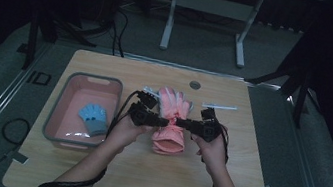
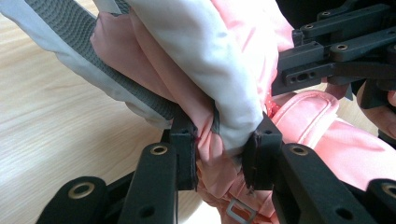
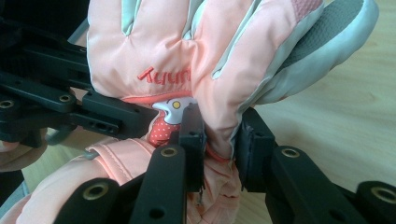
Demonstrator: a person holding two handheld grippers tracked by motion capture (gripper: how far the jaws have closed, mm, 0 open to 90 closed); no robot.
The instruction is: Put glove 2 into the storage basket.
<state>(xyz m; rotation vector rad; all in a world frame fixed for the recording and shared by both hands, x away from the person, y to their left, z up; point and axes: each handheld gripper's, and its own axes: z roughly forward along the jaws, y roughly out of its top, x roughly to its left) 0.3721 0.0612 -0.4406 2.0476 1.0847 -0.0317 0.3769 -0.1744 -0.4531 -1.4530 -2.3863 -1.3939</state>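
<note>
Both grippers pinch the pink glove [image 1: 172,119] mid-table, left gripper [image 1: 166,122] and right gripper [image 1: 180,122] on opposite edges. Folding, I'd guess; next probably the tub [image 1: 57,106] holding the blue glove [image 1: 92,117].

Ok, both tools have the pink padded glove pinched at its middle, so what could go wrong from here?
1. Each tool, left and right, pinches just a fold of the pink padded ski glove; the slick fabric could slip out of either.
2. The glove's cuff hangs loose and may drag on the wooden table.
3. The grey-rimmed pink plastic bin sits close by the left tool, which could knock it.
</note>
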